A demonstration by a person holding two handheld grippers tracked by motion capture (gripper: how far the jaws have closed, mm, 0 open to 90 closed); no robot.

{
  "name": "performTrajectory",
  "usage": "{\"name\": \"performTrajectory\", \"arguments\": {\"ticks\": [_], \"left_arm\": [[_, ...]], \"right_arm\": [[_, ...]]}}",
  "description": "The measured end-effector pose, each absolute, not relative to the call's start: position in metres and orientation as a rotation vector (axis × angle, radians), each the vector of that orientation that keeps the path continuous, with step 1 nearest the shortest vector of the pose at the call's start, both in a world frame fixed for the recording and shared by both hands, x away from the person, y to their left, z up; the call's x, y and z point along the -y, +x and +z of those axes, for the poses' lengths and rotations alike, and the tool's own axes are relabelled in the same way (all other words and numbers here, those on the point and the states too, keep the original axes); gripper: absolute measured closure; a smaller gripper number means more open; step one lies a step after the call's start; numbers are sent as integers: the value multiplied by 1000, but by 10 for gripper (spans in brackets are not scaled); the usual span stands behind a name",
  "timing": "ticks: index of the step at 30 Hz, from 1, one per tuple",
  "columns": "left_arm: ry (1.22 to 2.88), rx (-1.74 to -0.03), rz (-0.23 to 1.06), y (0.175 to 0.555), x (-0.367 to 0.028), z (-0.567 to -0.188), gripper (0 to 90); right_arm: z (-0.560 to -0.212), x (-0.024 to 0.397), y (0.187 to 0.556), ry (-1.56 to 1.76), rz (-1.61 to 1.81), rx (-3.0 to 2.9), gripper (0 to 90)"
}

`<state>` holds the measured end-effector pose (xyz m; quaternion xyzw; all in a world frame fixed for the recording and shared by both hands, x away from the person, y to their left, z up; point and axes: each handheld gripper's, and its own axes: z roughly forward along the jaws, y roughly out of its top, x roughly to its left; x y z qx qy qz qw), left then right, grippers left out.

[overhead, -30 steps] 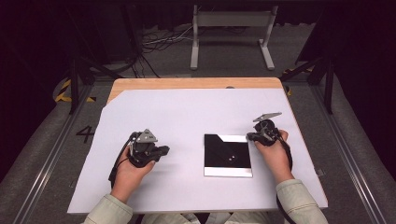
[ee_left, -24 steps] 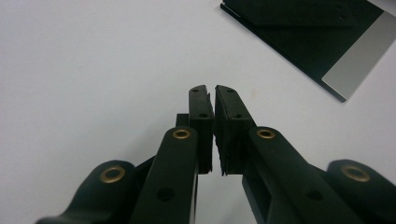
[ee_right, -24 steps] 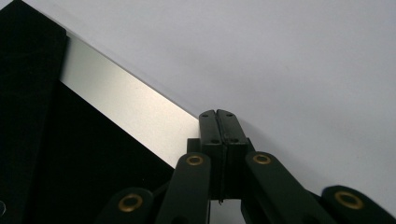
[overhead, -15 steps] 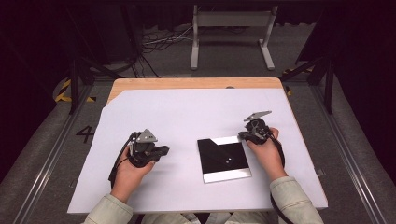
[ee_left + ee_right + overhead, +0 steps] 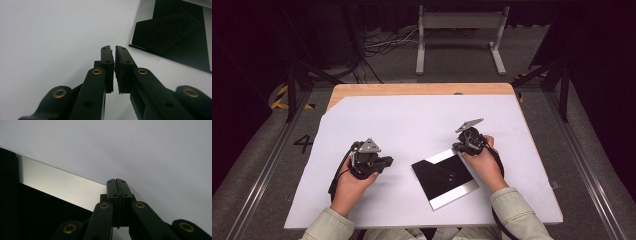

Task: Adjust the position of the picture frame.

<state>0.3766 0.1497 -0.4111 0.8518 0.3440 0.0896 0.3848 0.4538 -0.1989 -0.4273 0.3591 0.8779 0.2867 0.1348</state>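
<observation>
A thin black sheet (image 5: 444, 177) with pale glossy strips along two edges lies askew on the white table cover (image 5: 412, 120). My right gripper (image 5: 457, 146) is at the sheet's far corner, and in the right gripper view its jaws (image 5: 116, 180) are pressed together at the edge of the pale strip (image 5: 62, 187), shut on that corner. My left gripper (image 5: 388, 161) rests on the cover left of the sheet, pointing toward it. Its jaws (image 5: 114, 47) show a narrow slit with nothing in it, and the sheet (image 5: 175, 37) lies ahead to the right.
The white cover lies over a wooden table whose far edge (image 5: 412, 89) shows. Behind the table stand a white metal frame (image 5: 459, 30) and cables on a grey floor. Black rails run along both sides.
My right hand has moved left and slightly away from the person, dragging the sheet's corner with it. The sheet has swung from square to tilted and shifted left. The left hand has stayed put.
</observation>
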Motion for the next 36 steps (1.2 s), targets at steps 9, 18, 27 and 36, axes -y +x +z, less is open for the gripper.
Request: {"name": "performTrajectory", "arguments": {"ticks": [9, 18, 27, 36], "left_arm": [[2179, -872, 223, 377, -148, -413, 852], [2182, -868, 222, 376, -149, -412, 850], [2183, -874, 222, 376, -148, -413, 849], [2176, -879, 224, 377, -151, -413, 848]], "right_arm": [[-428, 169, 449, 950, 834, -2597, 900], [-424, 155, 441, 908, 878, -2588, 900], [-408, 142, 388, 738, 978, -2680, 900], [-405, 130, 339, 559, 1017, -2811, 900]]}}
